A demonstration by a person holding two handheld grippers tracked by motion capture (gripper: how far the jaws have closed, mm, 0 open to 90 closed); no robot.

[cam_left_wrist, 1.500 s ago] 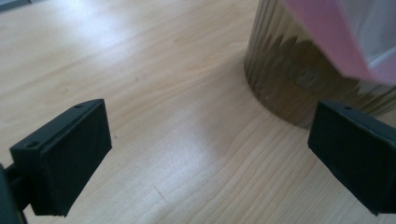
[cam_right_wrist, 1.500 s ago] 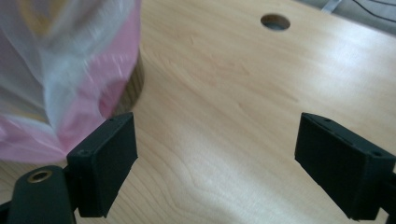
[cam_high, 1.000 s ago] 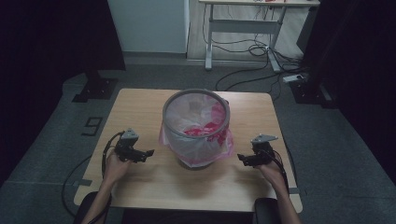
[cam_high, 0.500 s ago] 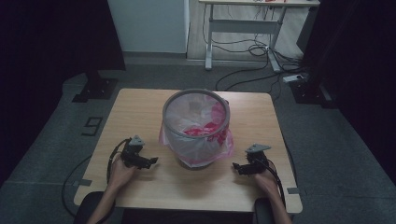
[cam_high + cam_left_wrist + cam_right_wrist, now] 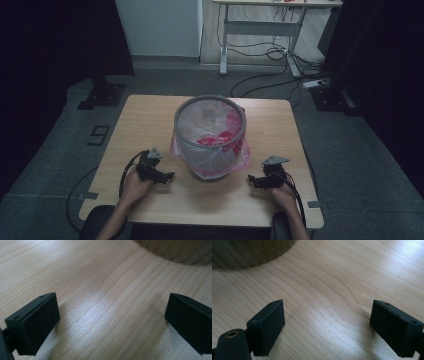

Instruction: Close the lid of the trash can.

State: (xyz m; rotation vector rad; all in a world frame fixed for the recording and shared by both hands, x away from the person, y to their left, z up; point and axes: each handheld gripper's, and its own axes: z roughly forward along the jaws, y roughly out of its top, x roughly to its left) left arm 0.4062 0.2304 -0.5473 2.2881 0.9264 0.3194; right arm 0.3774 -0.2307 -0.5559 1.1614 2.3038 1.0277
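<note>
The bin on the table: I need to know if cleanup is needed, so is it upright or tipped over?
Upright. The bin stands on its base on the table, its round rim facing up and its bag liner folded over the outside.

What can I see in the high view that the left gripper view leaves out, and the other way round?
The high view alone takes in the whole bin with its pink liner, the right gripper, both of the person's hands and the floor around the table. The left gripper view alone gives a close look at the left gripper, jaws wide apart with bare wood between. Both share the wooden table and the bin's base.
</note>
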